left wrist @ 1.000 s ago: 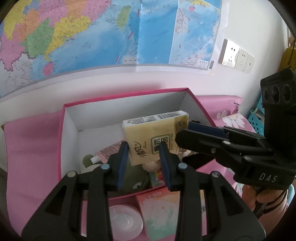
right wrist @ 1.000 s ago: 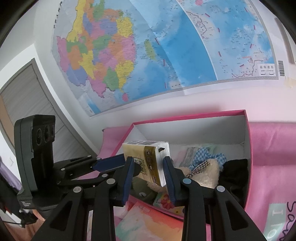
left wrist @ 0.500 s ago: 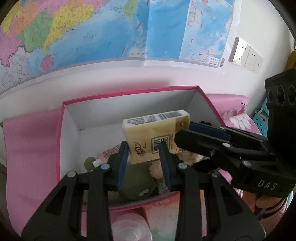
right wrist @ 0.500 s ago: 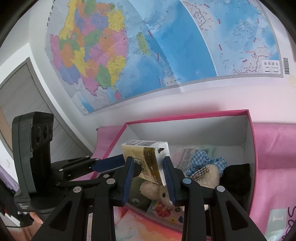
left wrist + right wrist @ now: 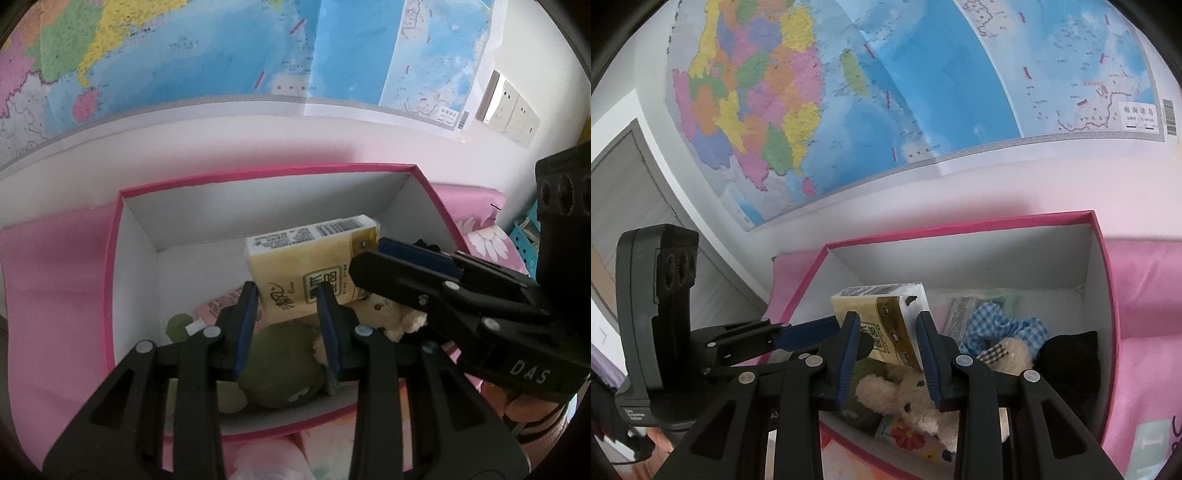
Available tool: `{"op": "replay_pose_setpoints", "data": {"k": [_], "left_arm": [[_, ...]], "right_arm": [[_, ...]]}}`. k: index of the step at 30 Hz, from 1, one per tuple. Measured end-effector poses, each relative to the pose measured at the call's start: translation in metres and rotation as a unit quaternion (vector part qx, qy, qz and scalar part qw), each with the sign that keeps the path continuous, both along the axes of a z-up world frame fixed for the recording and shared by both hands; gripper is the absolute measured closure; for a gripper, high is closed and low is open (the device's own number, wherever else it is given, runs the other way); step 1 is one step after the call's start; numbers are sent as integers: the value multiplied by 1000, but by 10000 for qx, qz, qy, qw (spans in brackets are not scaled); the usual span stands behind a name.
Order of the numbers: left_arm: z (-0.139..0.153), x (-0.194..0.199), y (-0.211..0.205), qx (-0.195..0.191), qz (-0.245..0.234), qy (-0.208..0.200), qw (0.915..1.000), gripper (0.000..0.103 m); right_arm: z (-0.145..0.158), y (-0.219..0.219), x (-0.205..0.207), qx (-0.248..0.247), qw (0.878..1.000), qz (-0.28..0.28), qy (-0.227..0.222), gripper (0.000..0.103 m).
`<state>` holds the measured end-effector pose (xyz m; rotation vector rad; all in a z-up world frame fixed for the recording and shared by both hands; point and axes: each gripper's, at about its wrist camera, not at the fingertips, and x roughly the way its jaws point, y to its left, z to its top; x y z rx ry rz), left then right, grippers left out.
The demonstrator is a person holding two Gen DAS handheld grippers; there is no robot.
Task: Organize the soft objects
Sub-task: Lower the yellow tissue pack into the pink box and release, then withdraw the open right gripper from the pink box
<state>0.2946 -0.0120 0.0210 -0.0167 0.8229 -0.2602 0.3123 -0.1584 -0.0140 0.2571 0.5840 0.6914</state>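
Note:
A yellow tissue pack [image 5: 314,266] is held over the open pink box [image 5: 258,173] by both grippers. My left gripper [image 5: 286,299] is shut on its near edge. My right gripper [image 5: 886,328] is shut on its other end, where the tissue pack [image 5: 886,314] shows again above the pink box [image 5: 960,229]. Inside the box lie a green plush toy [image 5: 284,365], a cream teddy bear [image 5: 916,395], a blue checked cloth [image 5: 1001,325] and a black soft item [image 5: 1071,354].
The box stands on a pink cloth [image 5: 51,288] against a white wall with a large map [image 5: 221,55]. Wall sockets [image 5: 513,110] are at the right. A teal basket [image 5: 524,243] stands at the far right. A grey door [image 5: 624,206] is at the left.
Both grippers have carried the tissue pack forward over the box and lower into it. The box now fills more of both views.

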Motion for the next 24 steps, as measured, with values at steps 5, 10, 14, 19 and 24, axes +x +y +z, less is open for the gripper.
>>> {"op": "replay_pose_setpoints", "data": {"k": [5, 10, 14, 19, 24], "left_arm": [[-1, 3, 1, 12, 18, 62, 10000, 68], [0, 2, 2, -94, 37, 32, 9999, 68], [5, -7, 7, -162, 71, -134, 9998, 66], [13, -32, 14, -165, 134, -464, 9987, 54], [21, -68, 22, -207, 141, -885, 9958, 41]], "right_arm": [[-3, -2, 2, 3, 9999, -138, 58, 70], [-5, -7, 2, 26, 9996, -252, 105, 67], [-7, -11, -5, -4, 9996, -267, 83, 64], [-1, -16, -26, -92, 9992, -334, -182, 51], [9, -25, -65, -250, 9971, -347, -627, 36]]}}
